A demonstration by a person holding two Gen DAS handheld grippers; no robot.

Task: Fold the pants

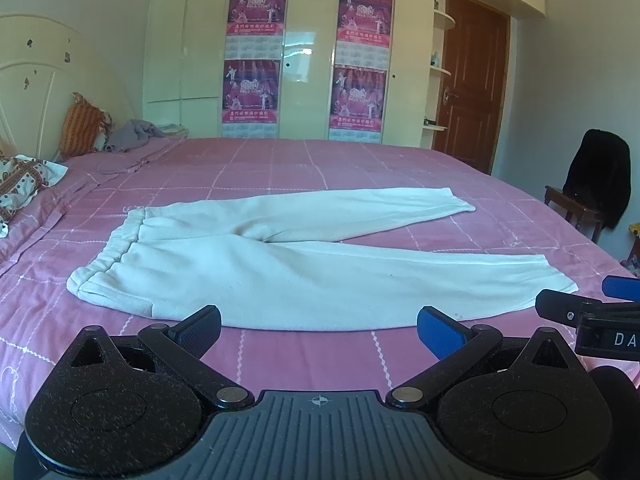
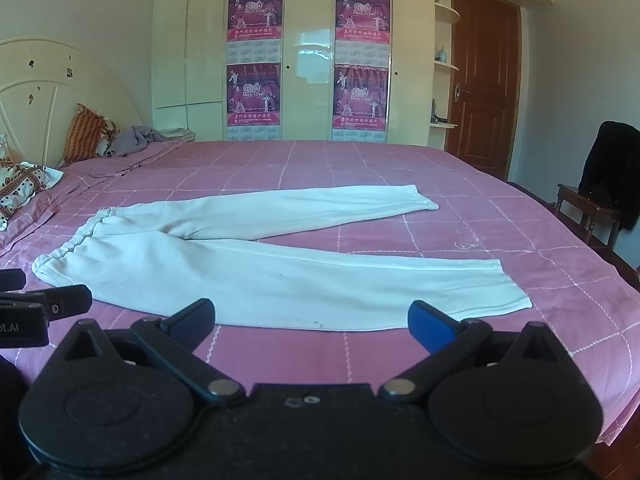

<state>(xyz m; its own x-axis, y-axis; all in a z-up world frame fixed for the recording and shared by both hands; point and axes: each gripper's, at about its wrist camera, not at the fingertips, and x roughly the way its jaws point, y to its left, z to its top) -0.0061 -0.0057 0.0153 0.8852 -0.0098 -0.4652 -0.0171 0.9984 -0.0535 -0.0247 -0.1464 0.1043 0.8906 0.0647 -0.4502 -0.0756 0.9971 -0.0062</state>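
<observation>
White pants (image 1: 280, 264) lie flat on the pink bedspread (image 1: 320, 160), waistband to the left, both legs spread apart to the right. They show in the right wrist view too (image 2: 240, 272). My left gripper (image 1: 319, 330) is open and empty, just in front of the near leg's edge. My right gripper (image 2: 312, 322) is open and empty, also in front of the near leg, toward its cuff. The right gripper's fingers (image 1: 560, 306) show at the right edge of the left wrist view. The left gripper's fingers (image 2: 60, 302) show at the left edge of the right wrist view.
Pillows (image 1: 24, 184) and a crumpled grey cloth (image 1: 132, 134) lie at the bed's head on the left by the headboard (image 1: 36, 80). A wardrobe with posters (image 1: 304, 52) stands behind. A chair with a dark garment (image 1: 600, 184) stands right, near a brown door (image 1: 472, 80).
</observation>
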